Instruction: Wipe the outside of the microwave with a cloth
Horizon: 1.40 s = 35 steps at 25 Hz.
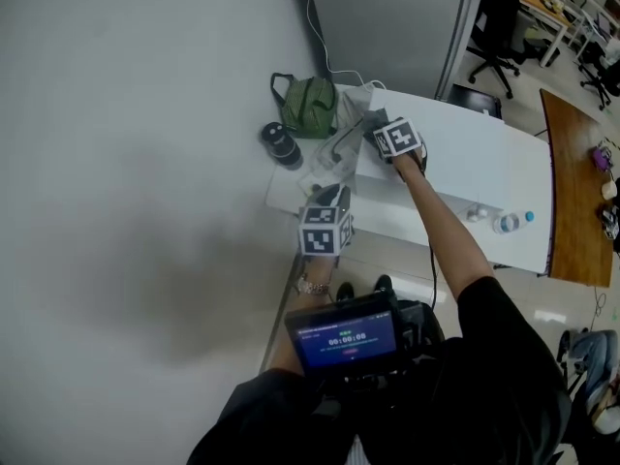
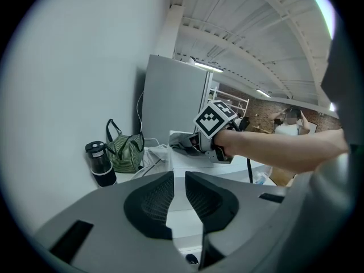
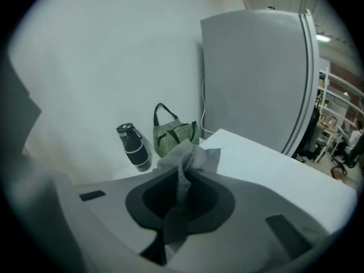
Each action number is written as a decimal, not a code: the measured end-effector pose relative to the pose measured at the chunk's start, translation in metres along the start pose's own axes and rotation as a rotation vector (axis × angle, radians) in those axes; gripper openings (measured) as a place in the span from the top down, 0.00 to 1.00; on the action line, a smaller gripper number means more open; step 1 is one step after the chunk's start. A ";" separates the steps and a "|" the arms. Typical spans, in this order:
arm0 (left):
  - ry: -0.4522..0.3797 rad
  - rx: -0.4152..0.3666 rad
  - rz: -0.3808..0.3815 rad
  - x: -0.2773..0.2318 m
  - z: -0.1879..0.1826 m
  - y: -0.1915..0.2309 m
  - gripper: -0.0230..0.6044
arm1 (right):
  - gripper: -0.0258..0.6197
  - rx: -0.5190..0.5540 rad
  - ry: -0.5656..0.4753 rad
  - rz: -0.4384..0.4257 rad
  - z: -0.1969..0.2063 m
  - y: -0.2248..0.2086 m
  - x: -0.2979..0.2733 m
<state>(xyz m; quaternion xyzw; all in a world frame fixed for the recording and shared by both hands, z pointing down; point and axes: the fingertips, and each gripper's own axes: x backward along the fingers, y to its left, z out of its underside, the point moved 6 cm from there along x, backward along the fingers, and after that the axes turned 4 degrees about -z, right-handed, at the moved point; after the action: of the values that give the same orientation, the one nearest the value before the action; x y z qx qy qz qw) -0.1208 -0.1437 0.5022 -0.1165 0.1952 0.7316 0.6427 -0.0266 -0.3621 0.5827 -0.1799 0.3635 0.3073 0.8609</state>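
Observation:
The white microwave top [image 1: 455, 163] [image 3: 273, 164] runs from the middle to the right of the head view. My right gripper [image 1: 376, 124] [image 3: 183, 178] rests at its far left corner, shut on a grey cloth [image 1: 360, 120] [image 3: 190, 158] that sticks up crumpled between the jaws. The left gripper view shows that gripper [image 2: 192, 147] and the cloth [image 2: 181, 144] on the white box [image 2: 187, 159]. My left gripper [image 1: 329, 197] [image 2: 179, 178] hovers lower, in front of the box. Its jaws stand a narrow gap apart with nothing between them.
A green striped bag [image 1: 310, 107] [image 3: 175, 136] and a black flask [image 1: 281, 145] [image 2: 99, 164] stand by the wall at the left. A tall grey cabinet [image 1: 387, 17] rises behind. Two small bottles [image 1: 509, 223] lie on the white top. Office chairs [image 1: 494, 37] and a wooden table [image 1: 576, 192] stand at the right.

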 end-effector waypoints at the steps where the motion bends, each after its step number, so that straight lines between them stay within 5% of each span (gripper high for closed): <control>1: 0.002 -0.001 0.006 -0.001 0.000 -0.002 0.88 | 0.90 0.011 -0.004 0.017 0.003 -0.007 0.005; 5: 0.011 -0.010 0.044 -0.011 0.000 -0.015 0.88 | 0.90 0.019 -0.009 0.155 0.023 -0.061 0.042; 13: 0.018 -0.039 0.159 -0.030 -0.001 -0.049 0.88 | 0.90 -0.221 0.008 0.429 0.139 -0.208 0.152; 20: 0.041 -0.045 0.169 -0.029 0.004 -0.043 0.88 | 0.90 -0.325 0.067 0.521 0.182 -0.246 0.200; 24: 0.033 -0.039 0.148 -0.024 0.003 -0.031 0.88 | 0.91 -0.325 0.012 0.461 0.144 -0.192 0.180; 29: 0.040 -0.041 0.132 -0.019 0.006 -0.023 0.88 | 0.91 -0.114 -0.176 0.109 0.043 -0.028 0.109; 35: 0.038 -0.031 0.117 -0.015 0.007 -0.011 0.88 | 0.91 0.029 -0.006 -0.045 0.034 0.075 0.028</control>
<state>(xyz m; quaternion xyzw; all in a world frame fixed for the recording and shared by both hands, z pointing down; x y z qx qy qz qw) -0.1074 -0.1531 0.5136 -0.1290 0.2024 0.7685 0.5932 -0.0435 -0.2766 0.5789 -0.1749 0.3613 0.2831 0.8710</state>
